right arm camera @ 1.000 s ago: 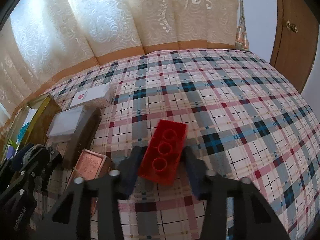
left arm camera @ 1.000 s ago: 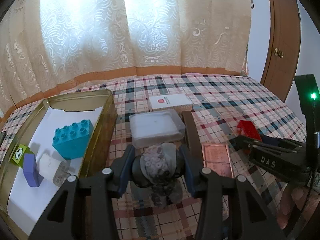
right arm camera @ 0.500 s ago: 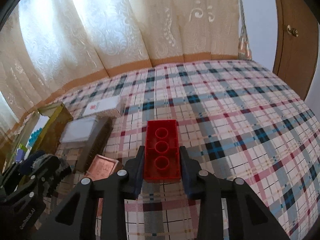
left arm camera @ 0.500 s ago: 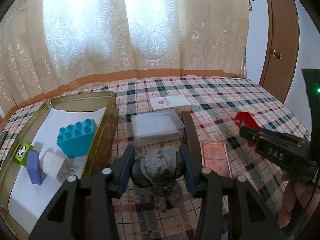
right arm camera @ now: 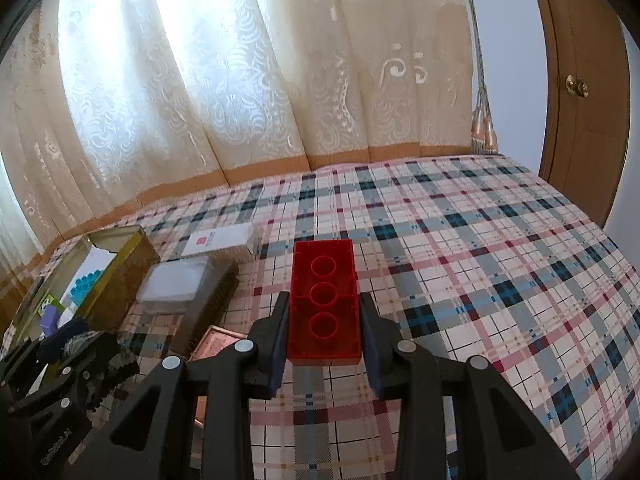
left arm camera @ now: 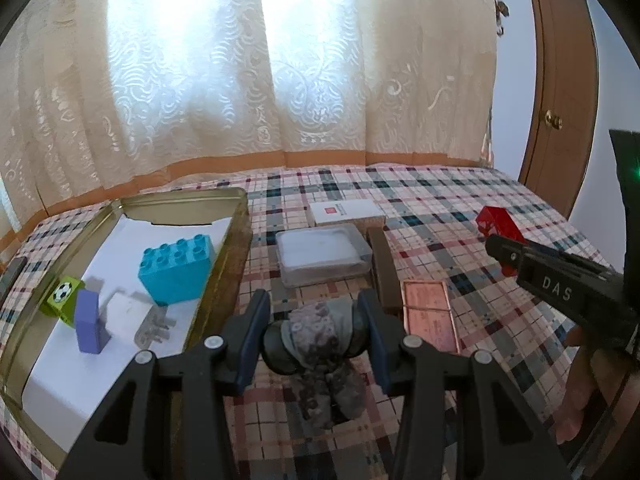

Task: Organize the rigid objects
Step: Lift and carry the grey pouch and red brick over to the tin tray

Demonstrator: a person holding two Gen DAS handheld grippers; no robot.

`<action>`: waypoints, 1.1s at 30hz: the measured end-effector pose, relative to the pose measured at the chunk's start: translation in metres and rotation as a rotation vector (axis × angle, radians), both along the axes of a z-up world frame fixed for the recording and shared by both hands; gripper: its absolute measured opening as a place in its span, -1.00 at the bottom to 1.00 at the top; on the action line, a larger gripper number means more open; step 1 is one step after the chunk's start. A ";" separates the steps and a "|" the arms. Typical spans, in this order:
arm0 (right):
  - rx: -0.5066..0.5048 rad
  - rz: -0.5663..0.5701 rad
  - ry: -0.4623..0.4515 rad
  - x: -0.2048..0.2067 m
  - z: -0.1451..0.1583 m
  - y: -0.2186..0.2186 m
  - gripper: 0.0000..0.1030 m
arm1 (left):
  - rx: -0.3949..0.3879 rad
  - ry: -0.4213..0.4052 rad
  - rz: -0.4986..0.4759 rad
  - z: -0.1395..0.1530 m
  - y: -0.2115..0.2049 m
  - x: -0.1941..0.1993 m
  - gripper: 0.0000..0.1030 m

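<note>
My right gripper (right arm camera: 324,328) is shut on a red building brick (right arm camera: 323,300), underside up, held above the plaid bedspread. The brick also shows in the left wrist view (left arm camera: 500,226) at the right. My left gripper (left arm camera: 314,330) is shut on a dark ball wrapped in grey patterned cloth (left arm camera: 316,336), held above the bed just right of the gold tin (left arm camera: 236,240). The tin holds a blue brick (left arm camera: 176,268), a green football cube (left arm camera: 62,292), a purple block (left arm camera: 88,320) and a white plug (left arm camera: 148,320).
A clear plastic box (left arm camera: 320,256), a white card box (left arm camera: 344,212), a dark brown bar (left arm camera: 382,268) and a copper-coloured tin (left arm camera: 430,316) lie on the bed ahead of the left gripper. Lace curtains hang behind; a wooden door (right arm camera: 580,80) stands at right.
The right gripper has closed on the red brick and lifted it off the bed, turning it straight between the fingers. The left gripper has risen slightly with the cloth ball.
</note>
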State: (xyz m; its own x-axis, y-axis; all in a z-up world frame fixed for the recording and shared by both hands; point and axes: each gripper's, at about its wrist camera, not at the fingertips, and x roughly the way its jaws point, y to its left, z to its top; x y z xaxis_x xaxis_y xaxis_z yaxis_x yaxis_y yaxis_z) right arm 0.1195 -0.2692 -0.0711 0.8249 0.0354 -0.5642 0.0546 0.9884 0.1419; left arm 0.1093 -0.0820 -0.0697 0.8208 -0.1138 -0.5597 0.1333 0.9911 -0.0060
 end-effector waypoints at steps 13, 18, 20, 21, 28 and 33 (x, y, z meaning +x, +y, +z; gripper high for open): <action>-0.009 0.009 -0.118 -0.023 0.011 0.006 -0.33 | -0.016 -0.052 0.023 0.006 0.009 -0.013 -0.12; -0.008 0.019 -0.141 -0.029 0.013 0.008 -0.33 | -0.012 -0.071 0.028 0.007 0.011 -0.018 -0.12; -0.004 0.029 -0.149 -0.031 0.014 0.009 -0.33 | -0.010 -0.073 0.028 0.007 0.011 -0.019 -0.12; -0.003 0.037 -0.149 -0.032 0.014 0.010 -0.33 | -0.010 -0.074 0.029 0.007 0.011 -0.020 -0.12; -0.011 0.051 -0.172 -0.039 0.016 0.015 -0.33 | -0.018 -0.077 0.034 0.008 0.015 -0.023 -0.12; -0.035 0.066 -0.207 -0.047 0.018 0.023 -0.33 | -0.025 -0.081 0.039 0.008 0.018 -0.025 -0.12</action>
State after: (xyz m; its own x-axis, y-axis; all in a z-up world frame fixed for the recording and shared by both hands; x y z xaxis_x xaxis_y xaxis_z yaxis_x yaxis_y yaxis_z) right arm 0.0730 -0.2467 -0.0526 0.9197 0.0765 -0.3850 -0.0372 0.9934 0.1086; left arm 0.0838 -0.0635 -0.0612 0.8675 -0.0934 -0.4886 0.0953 0.9952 -0.0211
